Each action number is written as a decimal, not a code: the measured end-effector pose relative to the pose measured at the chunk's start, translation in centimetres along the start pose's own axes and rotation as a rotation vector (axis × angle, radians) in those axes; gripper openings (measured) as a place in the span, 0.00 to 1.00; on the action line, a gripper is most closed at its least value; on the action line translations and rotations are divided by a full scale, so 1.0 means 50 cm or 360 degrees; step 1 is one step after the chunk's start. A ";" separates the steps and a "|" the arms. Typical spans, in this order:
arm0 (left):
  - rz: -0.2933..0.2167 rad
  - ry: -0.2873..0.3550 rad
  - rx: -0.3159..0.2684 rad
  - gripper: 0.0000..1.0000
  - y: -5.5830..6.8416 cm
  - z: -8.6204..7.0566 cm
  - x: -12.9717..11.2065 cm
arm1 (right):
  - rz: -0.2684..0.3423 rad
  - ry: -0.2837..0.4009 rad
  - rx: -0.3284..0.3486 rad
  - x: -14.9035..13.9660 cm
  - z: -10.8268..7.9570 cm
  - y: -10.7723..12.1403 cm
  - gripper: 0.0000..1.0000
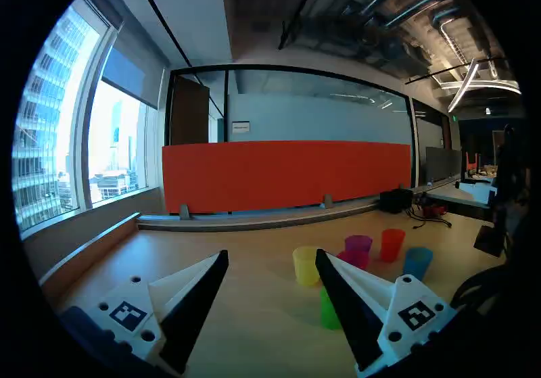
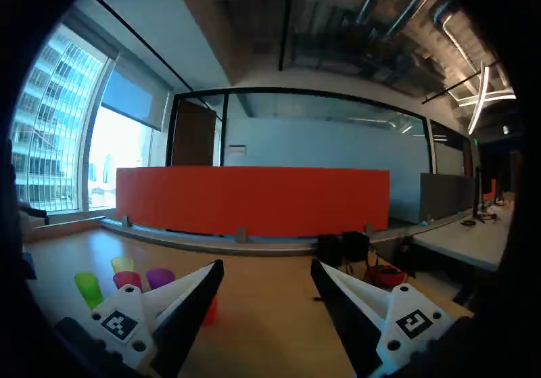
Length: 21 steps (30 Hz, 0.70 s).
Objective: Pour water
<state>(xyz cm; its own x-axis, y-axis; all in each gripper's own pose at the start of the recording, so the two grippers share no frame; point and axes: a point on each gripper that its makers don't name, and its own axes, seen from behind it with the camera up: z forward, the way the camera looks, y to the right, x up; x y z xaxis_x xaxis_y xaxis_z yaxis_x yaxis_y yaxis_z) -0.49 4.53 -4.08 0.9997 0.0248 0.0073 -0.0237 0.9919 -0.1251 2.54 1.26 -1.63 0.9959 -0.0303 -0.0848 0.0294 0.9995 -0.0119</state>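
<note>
In the left gripper view, my left gripper [image 1: 270, 256] is open with nothing between its fingers, above a wooden table [image 1: 257, 310]. Several small plastic cups stand just ahead and to the right: yellow [image 1: 306, 264], purple [image 1: 358, 243], red [image 1: 391, 244] and blue [image 1: 417, 262]. A green cup [image 1: 328, 310] is partly hidden by the right finger. In the right gripper view, my right gripper [image 2: 265, 264] is open and holds nothing. To its lower left stand a green cup [image 2: 88, 289], a yellow cup [image 2: 122, 264], a pink cup [image 2: 126, 280] and a purple cup [image 2: 160, 277]. A red cup [image 2: 211, 311] peeks from behind the left finger.
An orange divider panel [image 1: 284, 174] runs along the table's far edge. Black boxes and cables [image 1: 406, 202] lie at the back right. Tall windows [image 1: 61, 155] line the left side. More desks [image 2: 466, 236] stand off to the right.
</note>
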 end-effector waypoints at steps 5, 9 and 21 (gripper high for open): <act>-0.0020 0.0013 0.0006 0.96 0.003 0.004 0.009 | 0.0016 0.0015 -0.0041 0.006 0.000 0.004 1.00; -0.0036 0.0034 0.0012 0.96 0.006 0.008 0.021 | 0.0043 0.0033 -0.0074 0.011 0.001 0.013 1.00; -0.0001 0.0063 0.0074 0.96 -0.003 0.016 0.032 | 0.0052 0.0049 -0.0102 0.008 -0.002 0.011 1.00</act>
<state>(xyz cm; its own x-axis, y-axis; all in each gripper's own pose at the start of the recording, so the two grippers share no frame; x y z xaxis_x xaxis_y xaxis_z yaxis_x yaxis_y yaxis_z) 1.12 4.54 -3.27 0.9993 0.0199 -0.0321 -0.0223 0.9966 -0.0788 2.94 1.78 -1.78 0.9931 0.0008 -0.1169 -0.0093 0.9974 -0.0720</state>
